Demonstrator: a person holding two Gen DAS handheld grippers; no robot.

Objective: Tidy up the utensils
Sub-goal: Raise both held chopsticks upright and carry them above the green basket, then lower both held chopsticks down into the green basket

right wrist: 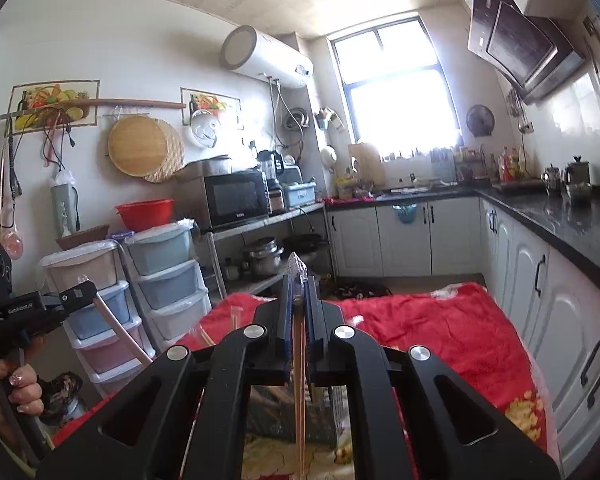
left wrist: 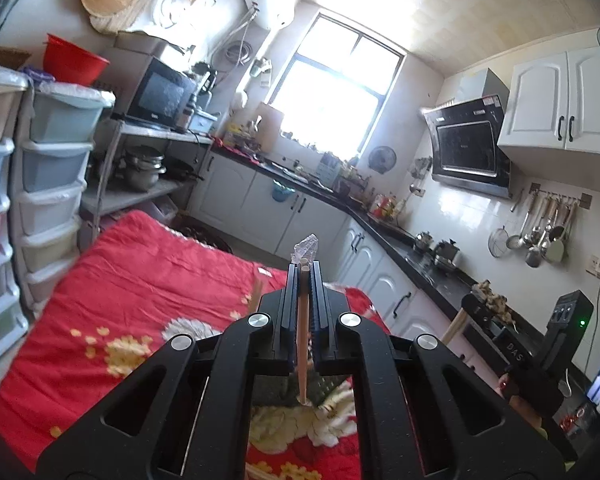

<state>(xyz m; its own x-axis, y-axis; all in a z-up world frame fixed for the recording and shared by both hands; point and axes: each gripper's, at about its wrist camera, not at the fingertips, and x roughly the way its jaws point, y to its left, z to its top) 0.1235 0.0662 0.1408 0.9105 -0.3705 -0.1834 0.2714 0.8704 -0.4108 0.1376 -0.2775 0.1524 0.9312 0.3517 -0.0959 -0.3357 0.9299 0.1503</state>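
Left gripper, black with blue pads: clamped on a pale wooden chopstick pair in clear crinkled wrap, lower centre. Right gripper: likewise clamped on reddish-brown wrapped chopsticks. Beneath both, a wire mesh basket on red floral quilted cloth; glossy black countertop at right.

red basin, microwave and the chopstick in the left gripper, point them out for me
red basin (right wrist: 145,213): right wrist view, its front wall.
microwave (right wrist: 236,199): right wrist view, its dark door.
chopstick (left wrist: 302,344): left wrist view, mid shaft between the shut jaws.
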